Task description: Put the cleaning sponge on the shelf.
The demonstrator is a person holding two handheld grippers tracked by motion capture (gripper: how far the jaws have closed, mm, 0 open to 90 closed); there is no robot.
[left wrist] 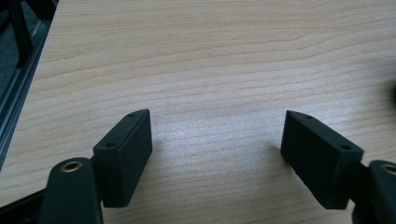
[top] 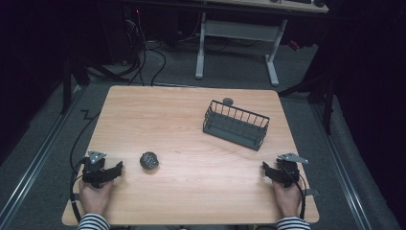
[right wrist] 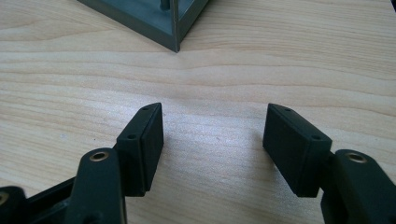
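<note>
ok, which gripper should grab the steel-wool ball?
Probably left. The left gripper sits open right beside the scouring ball, with bare table between them. The right gripper, also open, is across the table, nearer the wire basket.

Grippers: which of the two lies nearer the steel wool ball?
The left gripper; the steel wool ball sits just beside its open jaws, while the right gripper lies across the table.

Table [top: 191, 120]: light wood-grain top, smooth, slight sheen in both gripper views. Wire basket [top: 235, 124]: dark grey metal rods, matt; base looks like flat painted sheet. Scouring ball [top: 149, 160]: dark tangled metal wire, rough. Left gripper [left wrist: 217, 149] and right gripper [right wrist: 215, 140]: matt black plastic jaws, brass-coloured inserts at pivots. Sleeves [top: 93, 223]: striped cloth.
</note>
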